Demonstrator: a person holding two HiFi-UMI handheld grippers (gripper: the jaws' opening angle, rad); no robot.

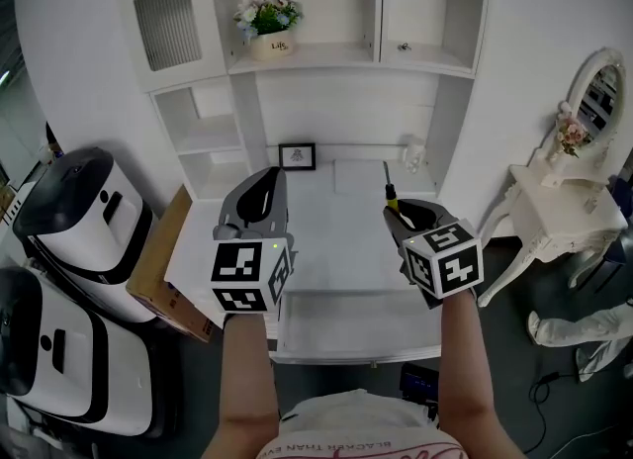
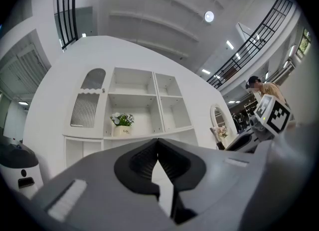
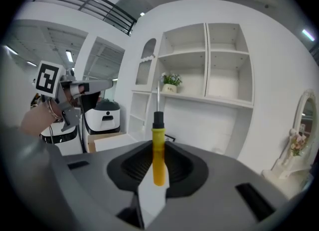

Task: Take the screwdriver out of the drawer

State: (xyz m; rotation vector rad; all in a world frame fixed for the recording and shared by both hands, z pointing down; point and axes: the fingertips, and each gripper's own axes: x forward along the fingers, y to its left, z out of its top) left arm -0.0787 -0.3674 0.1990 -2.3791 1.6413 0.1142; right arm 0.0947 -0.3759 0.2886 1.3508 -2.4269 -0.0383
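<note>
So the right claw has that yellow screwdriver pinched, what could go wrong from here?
The right gripper pinches the screwdriver only by its yellow handle, the long shaft sticking out beyond, so it might tilt or slip. The drawer below looks open, so a lowered hand might bump it. The shut, empty left gripper is close alongside; the two could knock.

In the head view, most of the screwdriver [image 1: 388,182] handle is hidden behind the right tool [image 1: 404,218].
</note>
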